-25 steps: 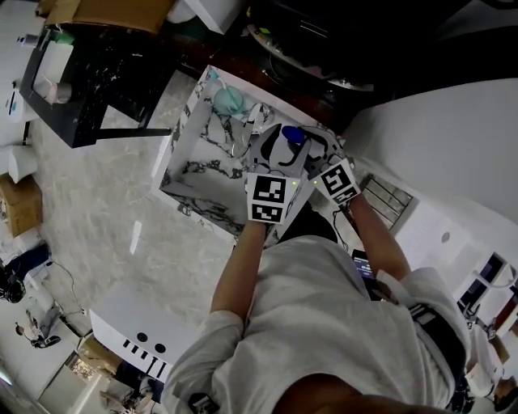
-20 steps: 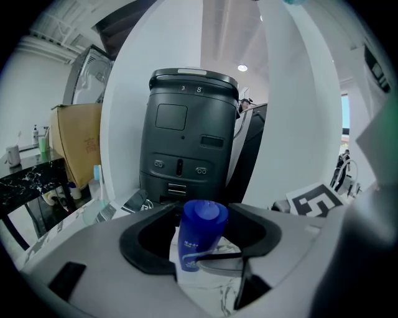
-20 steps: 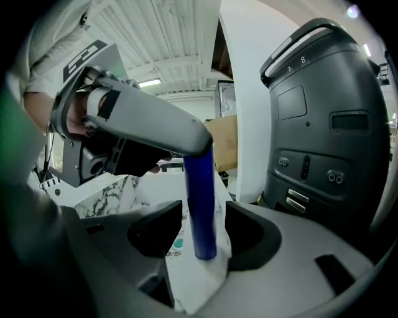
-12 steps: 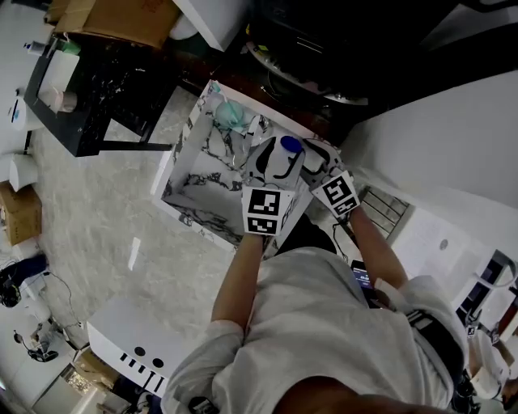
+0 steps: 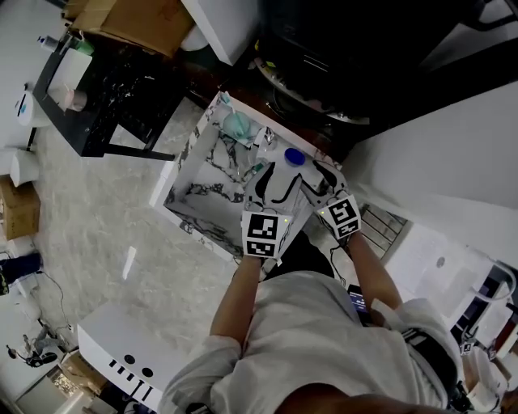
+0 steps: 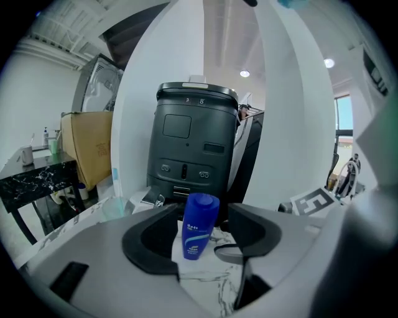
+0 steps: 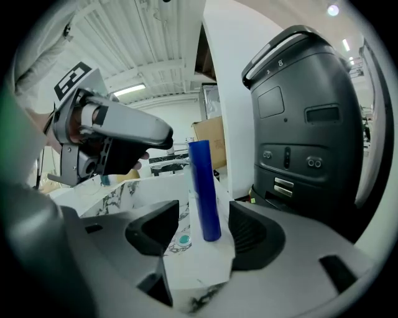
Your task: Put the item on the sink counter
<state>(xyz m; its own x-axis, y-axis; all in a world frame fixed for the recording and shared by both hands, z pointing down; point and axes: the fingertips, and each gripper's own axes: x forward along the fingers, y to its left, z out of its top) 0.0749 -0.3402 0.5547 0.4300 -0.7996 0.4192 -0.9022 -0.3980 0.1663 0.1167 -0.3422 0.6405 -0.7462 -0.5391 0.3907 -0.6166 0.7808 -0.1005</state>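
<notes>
A blue bottle (image 5: 294, 156) stands upright on the near right corner of the white, black-veined marble sink counter (image 5: 202, 196). In the right gripper view the bottle (image 7: 204, 192) is between the jaws of my right gripper (image 7: 203, 231). Those jaws are opening, with a gap on each side of the bottle. My left gripper (image 6: 200, 239) is open, and the bottle (image 6: 199, 227) stands just beyond its tips, untouched. In the head view the left gripper (image 5: 275, 178) and the right gripper (image 5: 317, 176) sit side by side at the counter's near edge.
A tall dark grey machine (image 6: 196, 136) stands right behind the counter. A teal object (image 5: 237, 125) lies in the sink basin. A black marble table (image 5: 105, 89) and a cardboard box (image 5: 129, 20) are at the far left, and a white box (image 5: 129, 348) sits on the floor.
The right gripper's jaws have spread apart and come off the blue bottle, which now stands by itself on the counter. The left gripper has stayed open beside it.
</notes>
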